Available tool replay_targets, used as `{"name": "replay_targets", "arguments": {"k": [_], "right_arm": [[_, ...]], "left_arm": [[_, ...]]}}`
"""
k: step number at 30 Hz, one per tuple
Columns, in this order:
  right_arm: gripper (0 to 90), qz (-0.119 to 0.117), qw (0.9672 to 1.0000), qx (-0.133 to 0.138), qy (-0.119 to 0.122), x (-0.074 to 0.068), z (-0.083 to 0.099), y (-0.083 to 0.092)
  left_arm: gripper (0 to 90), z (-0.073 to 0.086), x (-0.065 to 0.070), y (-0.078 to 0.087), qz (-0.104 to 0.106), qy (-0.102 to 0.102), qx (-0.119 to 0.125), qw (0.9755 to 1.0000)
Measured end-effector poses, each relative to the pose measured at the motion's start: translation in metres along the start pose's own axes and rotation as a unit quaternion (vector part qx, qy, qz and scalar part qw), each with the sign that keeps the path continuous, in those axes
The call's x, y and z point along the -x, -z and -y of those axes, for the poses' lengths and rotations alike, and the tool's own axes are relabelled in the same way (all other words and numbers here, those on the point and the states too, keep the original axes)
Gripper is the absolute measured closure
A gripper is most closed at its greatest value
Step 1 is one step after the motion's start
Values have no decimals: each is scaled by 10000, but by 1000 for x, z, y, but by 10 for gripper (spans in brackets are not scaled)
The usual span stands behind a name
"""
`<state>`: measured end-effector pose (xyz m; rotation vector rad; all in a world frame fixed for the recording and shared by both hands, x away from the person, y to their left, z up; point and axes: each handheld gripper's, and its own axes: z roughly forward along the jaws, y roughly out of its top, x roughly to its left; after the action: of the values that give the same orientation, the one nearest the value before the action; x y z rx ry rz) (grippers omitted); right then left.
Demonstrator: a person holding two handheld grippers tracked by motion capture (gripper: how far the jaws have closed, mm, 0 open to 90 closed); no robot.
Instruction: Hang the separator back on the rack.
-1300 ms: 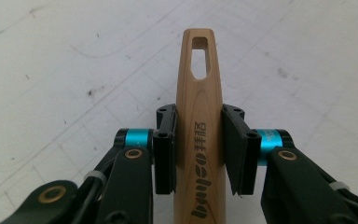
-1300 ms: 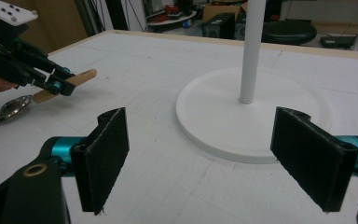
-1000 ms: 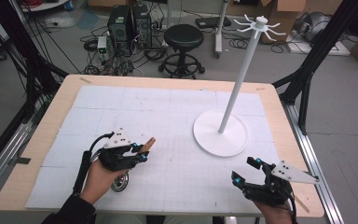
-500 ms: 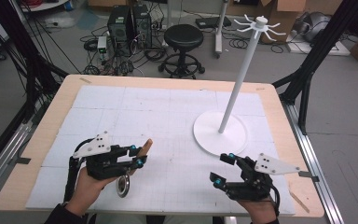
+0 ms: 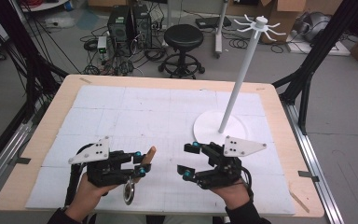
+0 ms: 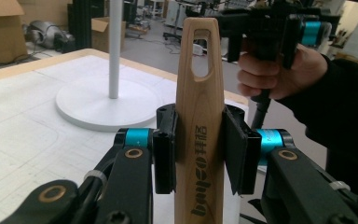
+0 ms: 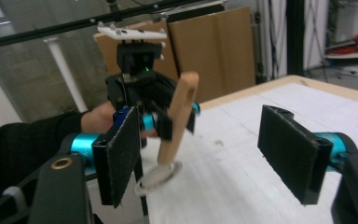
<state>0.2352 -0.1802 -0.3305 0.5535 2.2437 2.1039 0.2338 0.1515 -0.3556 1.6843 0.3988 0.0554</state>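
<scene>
A utensil with a pale wooden handle [image 5: 150,154] and a round metal end [image 5: 129,192] is held near the table's front left. My left gripper [image 5: 141,163] is shut on the handle's middle. In the left gripper view the handle [image 6: 200,56] stands upright between the pads, with a slot near its top. My right gripper [image 5: 189,159] is open a short way to the right, its jaws pointing at the utensil. In the right gripper view the handle [image 7: 179,116] and its metal ring [image 7: 161,179] hang ahead of the wide-open right gripper [image 7: 209,149], apart from it.
A white stand has a round base [image 5: 209,128] and a tall pole [image 5: 235,88] topped with hooks, at the table's right middle, just behind my right gripper. White gridded mats [image 5: 144,112] cover the wooden table [image 5: 279,116]. A stool [image 5: 182,37] stands beyond the far edge.
My right gripper has moved left from the front right corner and turned toward the utensil. The left gripper has rolled its plate upward, still holding the handle.
</scene>
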Motion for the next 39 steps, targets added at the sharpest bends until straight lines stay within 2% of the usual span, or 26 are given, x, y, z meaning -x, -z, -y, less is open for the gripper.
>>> {"name": "replay_targets", "arguments": {"k": [4,8,12,15,22,27,30,33,35,36,37,39], "right_arm": [[326,-160,9997,-81,140,1,-7,-16],[352,-358,9991,-187,125,1,-10,-33],[425,-623,9977,-230,133,1,-10,-44],[492,-868,9959,-216,162,0,-10,-50],[569,-1090,9935,-228,213,-2,-10,-54],[689,-1307,9908,-205,273,-3,-9,-56],[699,-1237,9918,-236,208,-5,-10,-56],[704,-1135,9930,-219,228,-7,-12,-56],[706,-968,9950,-226,142,-9,-14,-57],[708,-733,9968,-267,156,-11,-16,-58],[708,-733,9968,-267,156,-11,-16,-58],[709,-481,9981,-377,15,-11,-21,-57]], "left_arm": [[673,-1,3,-1,126,-66,25,9999],[673,-2,6,-3,292,-164,26,9994],[673,-3,8,-4,413,-193,5,9990],[673,-3,9,-5,506,-211,4,9985],[673,-4,10,-6,792,-192,85,9966],[672,-4,10,-6,846,-186,71,9962],[672,-4,9,-5,838,-193,66,9963],[665,-3,9,-5,809,-86,169,9965],[588,-2,8,-6,705,-18,190,9973],[495,-2,7,-6,639,23,163,9978],[495,-1,7,-6,604,48,164,9980],[440,1,5,-7,568,91,116,9983]]}}
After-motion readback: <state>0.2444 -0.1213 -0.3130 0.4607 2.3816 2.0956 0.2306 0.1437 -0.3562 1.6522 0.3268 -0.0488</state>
